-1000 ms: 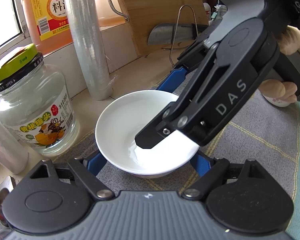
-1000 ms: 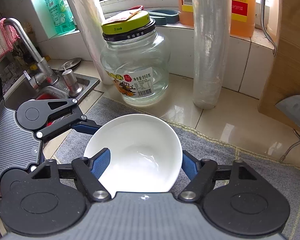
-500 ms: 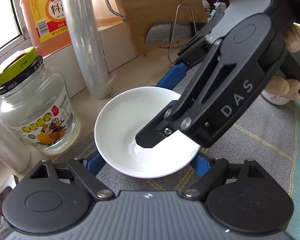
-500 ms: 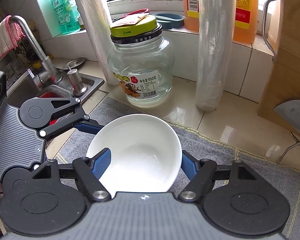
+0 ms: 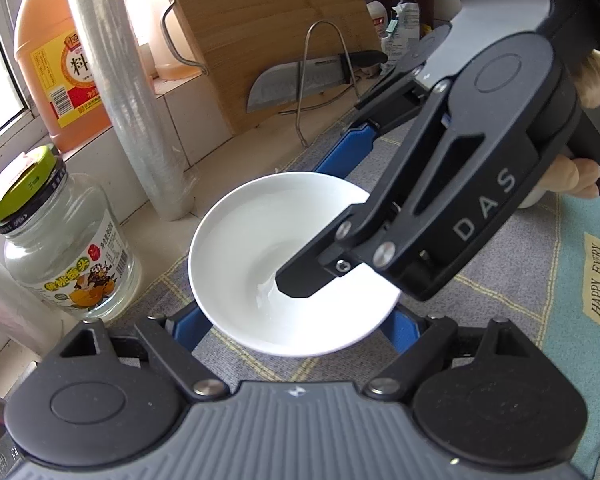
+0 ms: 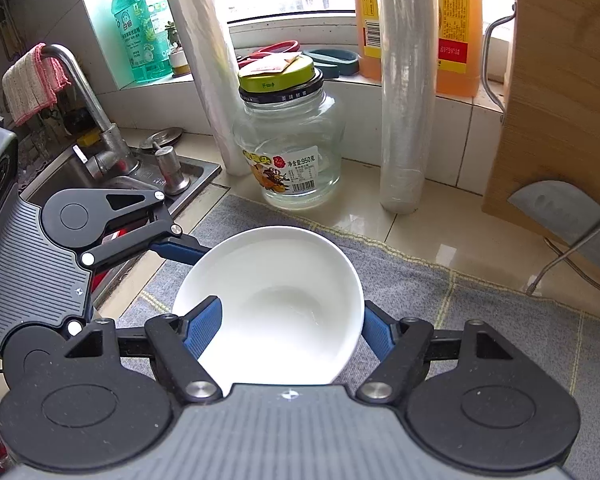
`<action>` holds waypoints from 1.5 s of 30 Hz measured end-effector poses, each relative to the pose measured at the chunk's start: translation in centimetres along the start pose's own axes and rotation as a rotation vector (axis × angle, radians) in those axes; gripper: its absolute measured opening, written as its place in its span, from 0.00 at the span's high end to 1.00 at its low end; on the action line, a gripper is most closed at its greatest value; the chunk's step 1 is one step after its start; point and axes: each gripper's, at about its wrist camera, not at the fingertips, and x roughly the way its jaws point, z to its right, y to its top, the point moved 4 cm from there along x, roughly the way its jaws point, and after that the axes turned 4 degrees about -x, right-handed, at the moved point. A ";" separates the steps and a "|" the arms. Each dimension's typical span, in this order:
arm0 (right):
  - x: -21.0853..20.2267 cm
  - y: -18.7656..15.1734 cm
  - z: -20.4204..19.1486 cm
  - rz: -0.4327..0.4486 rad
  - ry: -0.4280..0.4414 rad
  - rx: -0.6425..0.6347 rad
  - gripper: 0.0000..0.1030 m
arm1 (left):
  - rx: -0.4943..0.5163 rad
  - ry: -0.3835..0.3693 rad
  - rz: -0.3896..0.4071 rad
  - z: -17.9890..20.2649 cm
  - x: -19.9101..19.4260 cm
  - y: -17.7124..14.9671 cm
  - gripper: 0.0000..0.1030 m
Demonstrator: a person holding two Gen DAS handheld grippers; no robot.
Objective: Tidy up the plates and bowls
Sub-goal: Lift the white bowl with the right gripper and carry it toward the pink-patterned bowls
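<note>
A white bowl (image 5: 244, 256) (image 6: 276, 280) hangs just above the grey checked mat (image 5: 500, 320), gripped from two sides. My left gripper (image 5: 294, 320) is shut on it, its blue pads against the bowl's sides below the rim. My right gripper (image 6: 290, 320) is shut on the bowl too. Its left pad lies over the near left rim and its right pad outside the right wall. In the left wrist view the right gripper (image 5: 320, 216) reaches in from the right, one fingertip down in the bowl. In the right wrist view the left gripper's blue finger (image 6: 176, 248) touches the bowl's far left.
A glass jar (image 6: 292, 152) with a green lid and two cling film rolls (image 6: 408, 100) stand by the tiled wall. A bamboo cutting board (image 5: 268, 20) and a cleaver (image 5: 300, 84) on a wire stand are at the right. A sink with a faucet (image 6: 92, 120) lies at the left.
Both grippers have risen and drawn back from the jar and the wall with the bowl between them. The bowl keeps its place in both grips.
</note>
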 end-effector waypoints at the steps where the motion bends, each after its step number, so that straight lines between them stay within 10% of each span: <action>1: -0.4 -0.2 -0.1 0.000 -0.007 0.000 0.23 | 0.004 -0.006 -0.001 0.3 -0.1 0.1 0.14; 45: -15.7 -9.5 7.1 0.065 -0.289 0.135 0.22 | 0.223 -0.208 0.035 14.8 1.4 9.8 0.14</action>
